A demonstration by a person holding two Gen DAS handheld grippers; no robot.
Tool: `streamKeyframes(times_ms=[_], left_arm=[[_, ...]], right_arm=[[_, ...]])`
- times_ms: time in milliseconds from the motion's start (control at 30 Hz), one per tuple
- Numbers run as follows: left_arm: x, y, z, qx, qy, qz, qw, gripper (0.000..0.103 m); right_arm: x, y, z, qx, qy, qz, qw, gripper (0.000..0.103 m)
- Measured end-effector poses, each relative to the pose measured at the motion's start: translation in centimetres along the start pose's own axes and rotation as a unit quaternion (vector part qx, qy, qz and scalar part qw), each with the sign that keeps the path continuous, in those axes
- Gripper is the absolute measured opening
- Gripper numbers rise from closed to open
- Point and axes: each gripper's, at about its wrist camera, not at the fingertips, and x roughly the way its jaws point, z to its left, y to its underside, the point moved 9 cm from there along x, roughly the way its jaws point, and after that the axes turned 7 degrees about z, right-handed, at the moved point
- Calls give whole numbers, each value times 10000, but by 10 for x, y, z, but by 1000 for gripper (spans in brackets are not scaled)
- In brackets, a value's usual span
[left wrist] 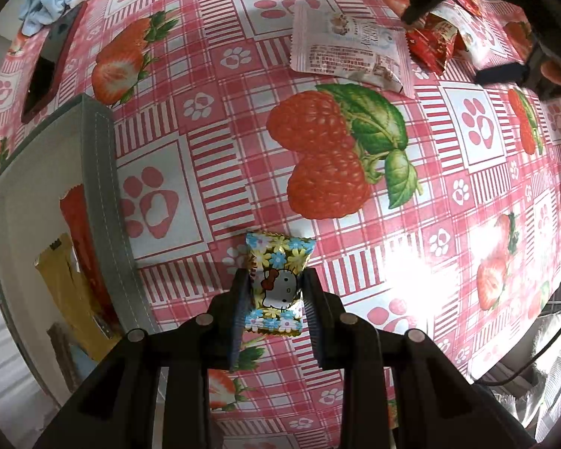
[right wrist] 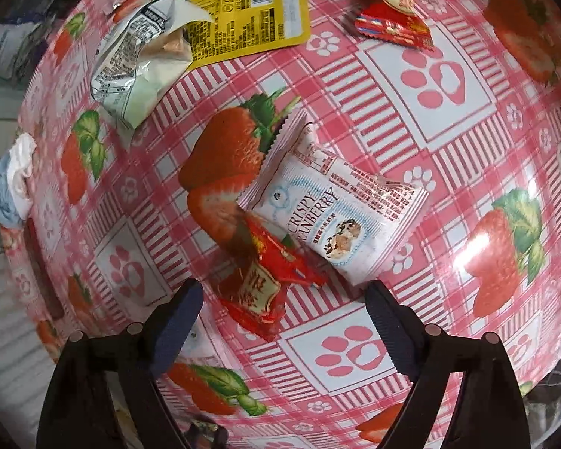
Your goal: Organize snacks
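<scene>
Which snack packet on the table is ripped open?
The crumpled silver-white packet beside the yellow packet: its top gapes open. The Crispy Cranberry packet and red candy are sealed.

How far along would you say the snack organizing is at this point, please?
Partly done. A red packet and a yellow packet already lie in the grey box. The left gripper is shut on the Hello Kitty candy. The open right gripper straddles a red candy; the cranberry packet, yellow pouch and others remain on the tablecloth.
</scene>
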Motion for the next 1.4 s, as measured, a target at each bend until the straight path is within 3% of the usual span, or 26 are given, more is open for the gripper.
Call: streamKeyframes(times_ms=[33,100,133,267,400,533,733,867,900,1033,1100,1133,1400], left_arm=[[0,0,0,1,-1,-3,10000,32],[0,0,-1,-8,0,-10,10000,32],[0,0,-2,-5,-4,-10,10000,32],[1,0,-3,-28,14,-16,10000,32],[0,1,-3,-8,7,-70,10000,32],[-2,2,-2,1,1,-91,10000,32],[-4,0,-2,15,-17,-70,10000,34],[-4,-1,-1,-3,-14,-72,10000,34],[-4,-2,-1,-16,-10,-79,10000,34],[-5,-1,-1,-9,-3,-130,9999,34],[-5,0,-1,-11,28,-124,9999,32],[-5,1,-1,-15,45,-105,9999,30],[-13,11,4,-102,263,-105,9995,28]], right_arm=[[-4,-3,2,-155,202,-60,9997,76],[-9,8,17,-506,373,-175,9979,27],[-8,9,23,-737,326,-96,9967,25],[-7,20,17,-943,321,-11,9950,25],[-4,50,-5,-1327,386,126,9903,25],[4,85,-33,-1356,173,437,9896,25],[7,102,-46,-1460,336,399,9879,26],[17,110,-31,-1572,271,504,9859,47],[21,113,-26,-1623,350,493,9849,47],[25,140,-7,-1920,795,350,9775,44],[26,147,-5,-2054,1039,297,9727,31],[26,152,-4,-2043,937,346,9738,26],[16,182,-18,-1783,357,535,9819,26]])
